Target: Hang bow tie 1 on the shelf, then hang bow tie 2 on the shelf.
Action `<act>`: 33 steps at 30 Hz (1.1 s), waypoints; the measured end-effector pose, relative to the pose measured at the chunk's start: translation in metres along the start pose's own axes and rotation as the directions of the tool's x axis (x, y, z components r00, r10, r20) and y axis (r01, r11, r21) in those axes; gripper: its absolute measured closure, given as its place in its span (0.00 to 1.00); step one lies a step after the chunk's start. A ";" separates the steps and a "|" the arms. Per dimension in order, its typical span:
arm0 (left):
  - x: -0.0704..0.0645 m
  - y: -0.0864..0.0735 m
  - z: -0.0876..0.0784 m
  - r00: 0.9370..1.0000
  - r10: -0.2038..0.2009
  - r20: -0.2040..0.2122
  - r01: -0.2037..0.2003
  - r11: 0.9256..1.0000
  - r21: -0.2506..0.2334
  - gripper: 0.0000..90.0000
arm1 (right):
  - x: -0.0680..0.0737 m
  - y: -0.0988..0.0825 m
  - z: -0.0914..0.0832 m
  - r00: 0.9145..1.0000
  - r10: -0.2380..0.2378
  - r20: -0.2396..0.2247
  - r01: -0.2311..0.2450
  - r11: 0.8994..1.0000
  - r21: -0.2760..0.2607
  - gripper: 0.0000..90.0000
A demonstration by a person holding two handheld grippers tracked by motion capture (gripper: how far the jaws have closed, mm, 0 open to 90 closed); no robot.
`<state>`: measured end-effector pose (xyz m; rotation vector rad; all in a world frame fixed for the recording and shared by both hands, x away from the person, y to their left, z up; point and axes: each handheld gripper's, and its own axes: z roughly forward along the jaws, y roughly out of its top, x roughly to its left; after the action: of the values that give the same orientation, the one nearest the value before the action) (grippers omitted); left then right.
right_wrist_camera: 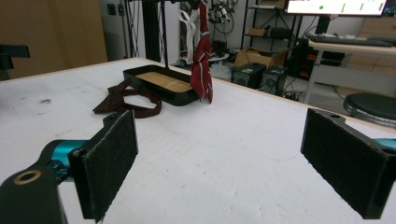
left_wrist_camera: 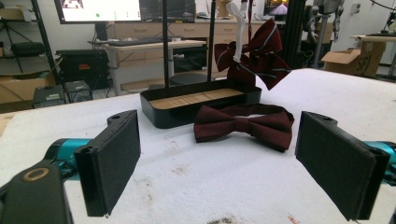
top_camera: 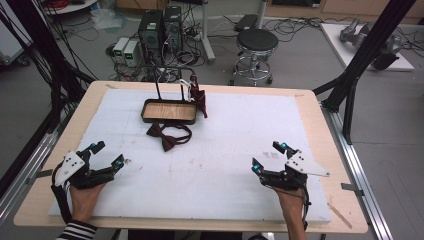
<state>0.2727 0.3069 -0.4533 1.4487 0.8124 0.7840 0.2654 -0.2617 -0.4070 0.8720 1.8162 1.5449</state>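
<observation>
The white mat (top_camera: 210, 170) lay bare between the two grippers. Farther back, a dark red bow tie (top_camera: 168, 136) lay flat just before the black tray (top_camera: 169, 111), whose thin poles (top_camera: 158, 85) stood up, blocking the way.

Bow tie (top_camera: 168, 136) before tray (top_camera: 169, 119), second bow tie (top_camera: 199, 97) hanging at tray's right

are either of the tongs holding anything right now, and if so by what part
Nothing is held. The left tongs and right tongs are both open over the table, and the bow tie lies apart from them.
</observation>
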 end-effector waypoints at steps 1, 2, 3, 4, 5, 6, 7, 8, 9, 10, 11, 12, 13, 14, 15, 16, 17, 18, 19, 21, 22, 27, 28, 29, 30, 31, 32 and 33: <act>0.000 0.000 0.000 1.000 0.001 0.001 -0.001 1.000 0.001 0.16 | 0.000 0.000 -0.001 1.000 0.014 0.000 -0.014 1.000 0.003 0.11; 0.000 0.000 0.000 1.000 0.001 0.001 -0.001 1.000 0.001 0.16 | -0.001 0.000 -0.001 1.000 0.011 0.001 -0.011 1.000 -0.003 0.11; 0.000 0.000 0.000 1.000 0.001 0.001 -0.001 1.000 0.000 0.16 | -0.001 0.000 -0.001 1.000 0.007 0.000 -0.007 1.000 -0.013 0.11; 0.000 0.000 0.000 1.000 0.000 0.000 0.000 1.000 -0.001 0.16 | 0.000 0.001 -0.002 1.000 0.014 0.003 -0.014 1.000 -0.017 0.11; 0.000 0.000 0.000 1.000 0.000 0.001 0.000 1.000 -0.001 0.16 | 0.000 0.001 -0.003 1.000 0.017 0.006 -0.017 1.000 -0.018 0.11; 0.000 0.000 0.000 1.000 -0.001 0.002 0.001 1.000 -0.001 0.16 | 0.000 0.002 -0.004 1.000 0.019 0.007 -0.019 1.000 -0.025 0.11; 0.000 0.000 0.000 1.000 -0.001 0.002 0.001 1.000 -0.001 0.16 | 0.000 0.002 -0.005 1.000 0.024 0.003 -0.024 0.999 -0.030 0.11; 0.000 0.000 0.000 1.000 -0.004 0.000 0.004 1.000 -0.003 0.16 | 0.000 0.003 -0.007 1.000 0.030 0.004 -0.030 0.999 -0.027 0.11; 0.000 0.000 0.000 1.000 -0.006 -0.001 0.006 1.000 -0.002 0.16 | 0.000 0.003 -0.009 1.000 0.029 0.007 -0.029 0.999 -0.028 0.11; 0.001 0.000 0.000 1.000 -0.007 0.001 0.007 1.000 -0.001 0.16 | 0.000 0.003 -0.012 1.000 0.029 0.009 -0.029 0.999 -0.038 0.11; 0.001 0.000 0.000 1.000 -0.008 0.002 0.008 1.000 0.000 0.16 | 0.000 0.002 -0.014 0.999 0.032 0.011 -0.031 0.998 -0.049 0.11; 0.001 0.000 0.000 1.000 -0.008 0.002 0.008 1.000 0.002 0.16 | -0.002 0.001 -0.016 0.999 0.037 0.014 -0.036 0.998 -0.052 0.11; 0.002 0.000 0.000 1.000 -0.010 0.006 0.010 1.000 0.001 0.16 | -0.003 0.001 -0.018 0.999 0.036 0.018 -0.035 0.998 -0.052 0.11; 0.002 0.001 0.000 1.000 -0.010 0.003 0.010 1.000 -0.009 0.16 | -0.003 0.000 -0.020 0.999 0.044 0.021 -0.043 0.998 -0.050 0.11; 0.002 0.001 0.000 1.000 -0.009 0.000 0.009 1.000 -0.014 0.16 | -0.004 -0.001 -0.022 0.999 0.046 0.024 -0.044 0.998 -0.051 0.11; 0.002 0.002 0.000 1.000 -0.009 0.004 0.009 1.000 -0.013 0.16 | -0.005 -0.001 -0.023 0.999 0.049 0.024 -0.047 0.997 -0.053 0.11; 0.002 0.004 0.000 1.000 -0.006 0.007 0.006 1.000 -0.007 0.16 | -0.004 -0.001 -0.024 0.999 0.047 0.026 -0.045 0.998 -0.050 0.11; 0.002 0.006 0.001 1.000 -0.005 0.009 0.005 1.000 -0.005 0.16 | -0.004 -0.002 -0.025 0.999 0.044 0.027 -0.042 0.998 -0.050 0.11; 0.002 0.009 0.001 1.000 -0.005 0.012 0.005 1.000 -0.002 0.16 | -0.004 -0.002 -0.026 0.999 0.038 0.029 -0.036 0.998 -0.054 0.11; 0.002 0.016 0.001 1.000 0.001 0.019 -0.001 1.000 0.008 0.15 | -0.003 -0.003 -0.027 0.999 0.040 0.025 -0.038 0.998 -0.058 0.11; 0.002 0.020 0.002 1.000 0.009 0.025 -0.010 1.000 0.013 0.15 | -0.002 -0.004 -0.028 0.999 0.038 0.026 -0.037 0.997 -0.063 0.11; 0.000 0.040 0.013 0.995 0.080 0.063 -0.084 0.994 0.073 0.15 | -0.001 -0.007 -0.031 0.999 0.046 0.023 -0.044 0.996 -0.075 0.11; 0.000 0.043 0.016 0.993 0.094 0.075 -0.100 0.991 0.086 0.15 | -0.001 -0.008 -0.032 0.999 0.045 0.021 -0.043 0.996 -0.079 0.11; 0.000 0.047 0.020 0.991 0.102 0.088 -0.111 0.989 0.101 0.15 | -0.001 -0.008 -0.032 0.999 0.044 0.024 -0.042 0.996 -0.080 0.11; 0.000 0.050 0.024 0.988 0.113 0.103 -0.125 0.985 0.119 0.15 | -0.001 -0.009 -0.032 0.999 0.042 0.022 -0.040 0.996 -0.081 0.11; -0.001 0.053 0.028 0.986 0.118 0.117 -0.134 0.982 0.136 0.15 | -0.001 -0.010 -0.032 0.999 0.041 0.020 -0.040 0.996 -0.082 0.11; -0.001 0.056 0.032 0.983 0.125 0.133 -0.145 0.978 0.151 0.15 | 0.000 -0.011 -0.032 0.999 0.044 0.020 -0.042 0.996 -0.079 0.11; -0.002 0.058 0.037 0.980 0.128 0.154 -0.154 0.974 0.165 0.15 | 0.000 -0.012 -0.032 0.999 0.043 0.019 -0.042 0.996 -0.079 0.11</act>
<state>0.3050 0.2853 -0.3961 1.7158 0.6884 0.7194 0.2389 -0.2823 -0.4143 0.8915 1.7200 1.6168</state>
